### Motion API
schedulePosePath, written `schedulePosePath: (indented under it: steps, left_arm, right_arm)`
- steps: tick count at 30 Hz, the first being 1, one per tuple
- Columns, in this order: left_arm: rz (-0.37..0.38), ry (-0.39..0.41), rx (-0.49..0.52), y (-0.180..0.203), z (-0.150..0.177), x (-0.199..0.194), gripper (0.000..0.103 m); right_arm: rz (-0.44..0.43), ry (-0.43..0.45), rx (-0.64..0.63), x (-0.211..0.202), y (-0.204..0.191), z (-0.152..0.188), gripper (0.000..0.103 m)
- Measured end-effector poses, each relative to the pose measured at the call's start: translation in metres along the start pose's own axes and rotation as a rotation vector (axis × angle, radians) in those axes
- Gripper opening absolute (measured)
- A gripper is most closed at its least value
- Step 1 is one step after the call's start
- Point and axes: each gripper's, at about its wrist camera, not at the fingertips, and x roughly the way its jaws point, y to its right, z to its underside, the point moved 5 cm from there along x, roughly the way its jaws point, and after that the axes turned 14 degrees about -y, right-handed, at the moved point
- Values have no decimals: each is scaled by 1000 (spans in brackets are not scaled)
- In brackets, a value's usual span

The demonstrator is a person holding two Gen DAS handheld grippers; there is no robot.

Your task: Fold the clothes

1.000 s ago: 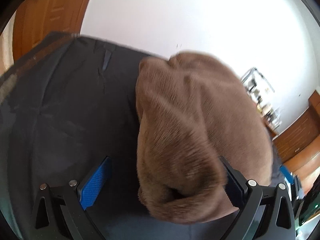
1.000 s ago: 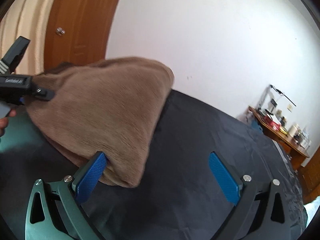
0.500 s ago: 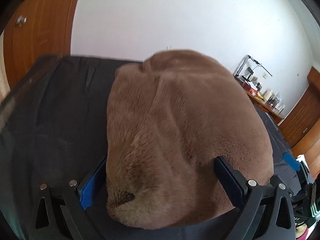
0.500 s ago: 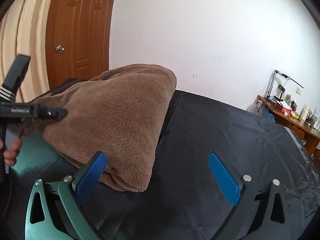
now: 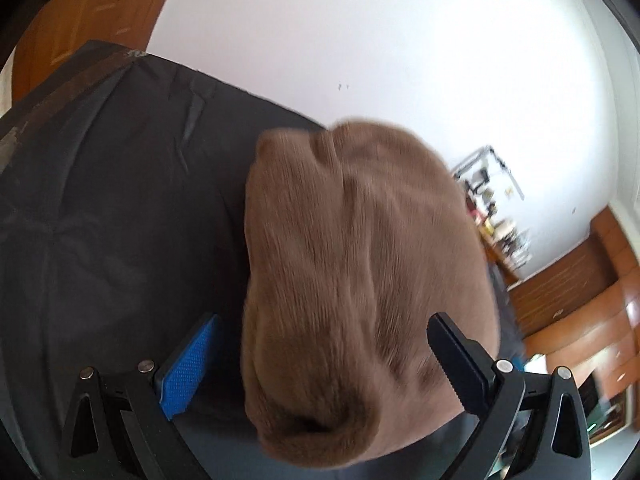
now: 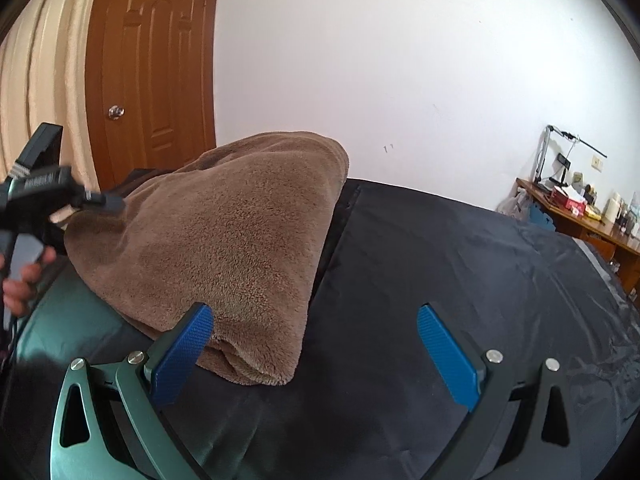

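Observation:
A folded brown fleece garment (image 5: 360,280) lies on a black sheet (image 5: 120,220). In the left wrist view my left gripper (image 5: 320,364) is open, its jaws standing on either side of the garment's near end without pinching it. In the right wrist view the same garment (image 6: 232,248) lies left of centre. My right gripper (image 6: 316,352) is open and empty just in front of the garment's near corner, with its left pad (image 6: 184,352) beside the cloth. The left gripper also shows in the right wrist view (image 6: 92,200), at the garment's far left edge.
The black sheet (image 6: 460,280) spreads out to the right of the garment. A wooden door (image 6: 152,72) and a white wall stand behind. A desk with small items (image 6: 580,208) is at the far right. A hand (image 6: 24,280) holds the left gripper's handle.
The left wrist view has swung and tilted, so the garment now sits right of centre between the open jaws. The right gripper stays open by the garment's corner and the garment has settled flat.

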Motion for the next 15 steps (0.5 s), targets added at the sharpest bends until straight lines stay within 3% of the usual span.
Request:
schedulePosePath:
  steps: [7, 15]
  left_arm:
    - [-8, -79, -100, -5, -49, 26, 103]
    - [4, -227, -146, -15, -63, 70, 103]
  right_arm:
    - [-14, 4, -3, -3, -4, -1, 103]
    - [-24, 5, -2, -6, -6, -1, 103]
